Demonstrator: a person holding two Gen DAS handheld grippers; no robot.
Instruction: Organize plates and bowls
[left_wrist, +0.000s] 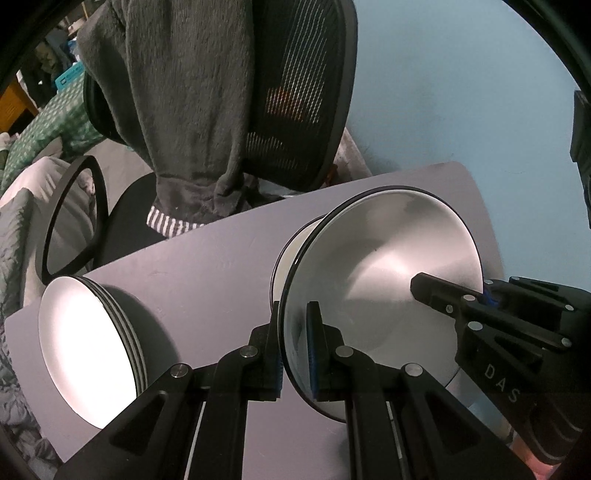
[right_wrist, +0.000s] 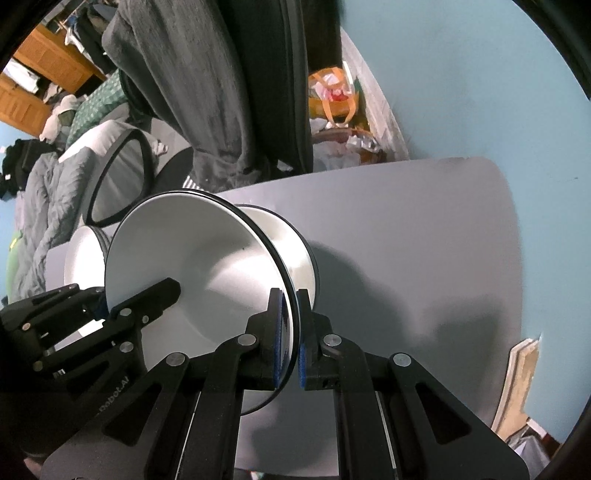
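A white plate (left_wrist: 388, 266) with a black rim is held at two opposite edges. My left gripper (left_wrist: 293, 321) is shut on its near-left rim, and my right gripper (left_wrist: 424, 286) is shut on the right rim. In the right wrist view the same plate (right_wrist: 207, 258) sits between the right gripper (right_wrist: 291, 317) pads, with the left gripper (right_wrist: 162, 291) on its far side. Right under the plate is a white bowl (left_wrist: 295, 240) (right_wrist: 291, 240); whether they touch I cannot tell. A stack of white plates (left_wrist: 92, 332) (right_wrist: 83, 254) stands to the left on the grey table (left_wrist: 203, 251) (right_wrist: 406, 240).
A black mesh office chair with a grey garment draped over it (left_wrist: 207, 92) (right_wrist: 207, 92) stands against the table's far edge. A bed with grey bedding (right_wrist: 44, 192) lies at the left. An orange bag (right_wrist: 332, 99) and a leaning board (right_wrist: 517, 387) stand by the blue wall.
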